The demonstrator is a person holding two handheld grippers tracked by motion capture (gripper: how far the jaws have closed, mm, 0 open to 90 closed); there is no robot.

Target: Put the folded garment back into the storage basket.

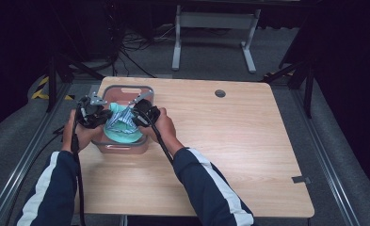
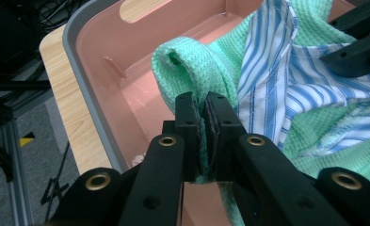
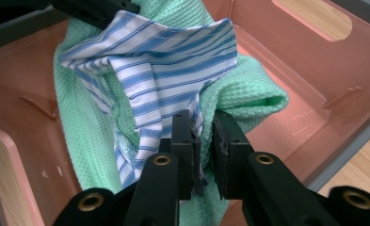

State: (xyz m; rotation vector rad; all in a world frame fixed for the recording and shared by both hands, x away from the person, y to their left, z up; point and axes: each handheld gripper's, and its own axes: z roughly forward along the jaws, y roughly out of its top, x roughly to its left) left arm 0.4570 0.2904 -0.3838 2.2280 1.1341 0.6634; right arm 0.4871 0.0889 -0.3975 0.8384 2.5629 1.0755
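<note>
Bin [image 1: 145,89] at left of centre in high view, near counter's [image 1: 229,141] far left corner; two cloths [image 1: 121,125] bunched inside it, left gripper [image 1: 98,116] and right gripper [image 1: 138,114] at either side.

No readable text, labels, brands, numbers or signs anywhere.

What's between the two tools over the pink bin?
Bunched cloth: blue-striped white fabric over green waffle-weave towel, spanning left tool to right tool, seen in high view.
</note>
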